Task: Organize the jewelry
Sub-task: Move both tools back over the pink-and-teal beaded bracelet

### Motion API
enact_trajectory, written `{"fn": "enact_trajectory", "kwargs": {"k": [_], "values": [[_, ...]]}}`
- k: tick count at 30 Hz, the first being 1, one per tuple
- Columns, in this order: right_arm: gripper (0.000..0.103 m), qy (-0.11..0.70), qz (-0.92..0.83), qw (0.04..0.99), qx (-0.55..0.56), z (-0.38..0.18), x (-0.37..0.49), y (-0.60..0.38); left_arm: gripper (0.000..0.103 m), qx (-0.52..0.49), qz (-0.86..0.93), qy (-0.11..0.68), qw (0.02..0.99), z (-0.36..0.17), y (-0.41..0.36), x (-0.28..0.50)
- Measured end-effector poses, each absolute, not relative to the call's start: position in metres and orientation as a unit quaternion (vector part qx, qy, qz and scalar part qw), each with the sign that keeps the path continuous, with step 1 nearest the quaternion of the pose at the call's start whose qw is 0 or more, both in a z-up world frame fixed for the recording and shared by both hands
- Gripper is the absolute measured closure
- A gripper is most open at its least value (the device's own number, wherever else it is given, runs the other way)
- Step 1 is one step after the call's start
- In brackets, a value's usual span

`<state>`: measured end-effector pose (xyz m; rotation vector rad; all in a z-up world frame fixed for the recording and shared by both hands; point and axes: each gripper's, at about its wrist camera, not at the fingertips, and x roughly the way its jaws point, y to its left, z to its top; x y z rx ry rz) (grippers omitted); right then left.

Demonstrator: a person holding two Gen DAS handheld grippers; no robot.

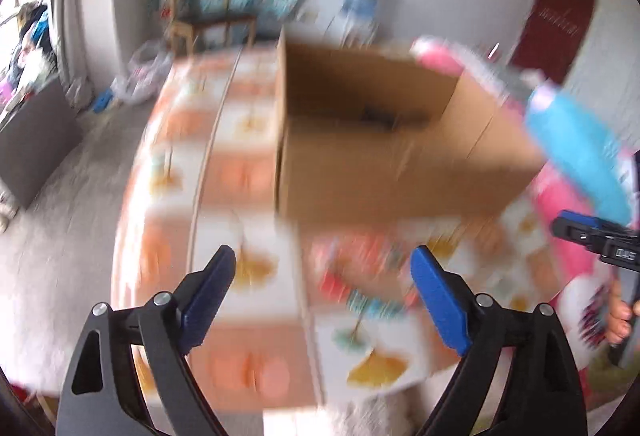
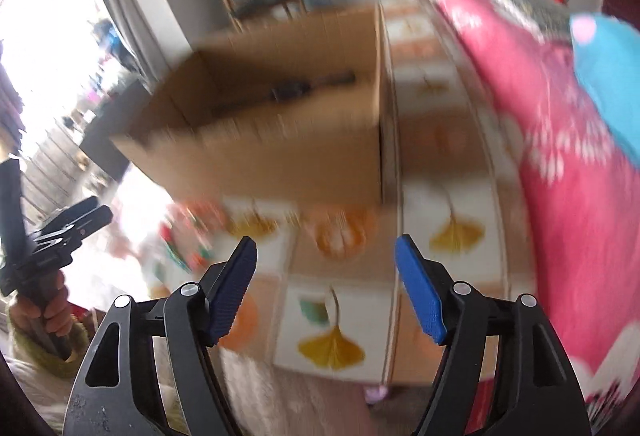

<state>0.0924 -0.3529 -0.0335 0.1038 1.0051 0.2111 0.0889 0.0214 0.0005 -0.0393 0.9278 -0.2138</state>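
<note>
jewelry looks like that blurry red, teal and white cluster (image 1: 360, 268) on the leaf-print cloth (image 1: 248, 268), just near side of the open cardboard box (image 1: 360, 139), though it's too smeared to be sure. Left gripper (image 1: 323, 290) has its jaws spread wide, nothing between them. Right gripper (image 2: 325, 286) same, apart and empty. Pink blanket (image 2: 560, 155) far right

Materials and finishes on the bench.
Matt brown cardboard box (image 1: 384, 171); smooth printed cloth on the bench (image 2: 440, 195); tongs (image 1: 324, 300) of black plastic with ribbed blue pads (image 1: 438, 300).
</note>
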Motion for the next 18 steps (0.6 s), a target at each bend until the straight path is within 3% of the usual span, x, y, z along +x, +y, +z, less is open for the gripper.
{"fn": "enact_trajectory", "kwargs": {"k": [4, 8, 10, 16, 18], "values": [[0.035, 0.522, 0.059, 0.850, 0.038, -0.076, 0.088, -0.347, 0.016, 0.008, -0.073, 0.492, 0.868, -0.053, 0.010, 0.076], [0.033, 0.524, 0.043, 0.850, 0.014, -0.087, 0.094, -0.343, 0.011, 0.045, -0.060, 0.478, 0.875, -0.063, -0.002, 0.066], [0.027, 0.526, 0.037, 0.850, -0.004, -0.092, 0.098, -0.338, 0.005, 0.044, -0.062, 0.481, 0.873, -0.067, -0.006, 0.065], [0.008, 0.524, 0.032, 0.851, -0.016, -0.096, 0.104, -0.335, 0.004, 0.043, -0.062, 0.472, 0.878, -0.068, -0.008, 0.054], [0.008, 0.526, 0.032, 0.850, -0.016, -0.097, 0.106, -0.337, 0.004, 0.042, -0.060, 0.475, 0.877, -0.067, -0.007, 0.060]]}}
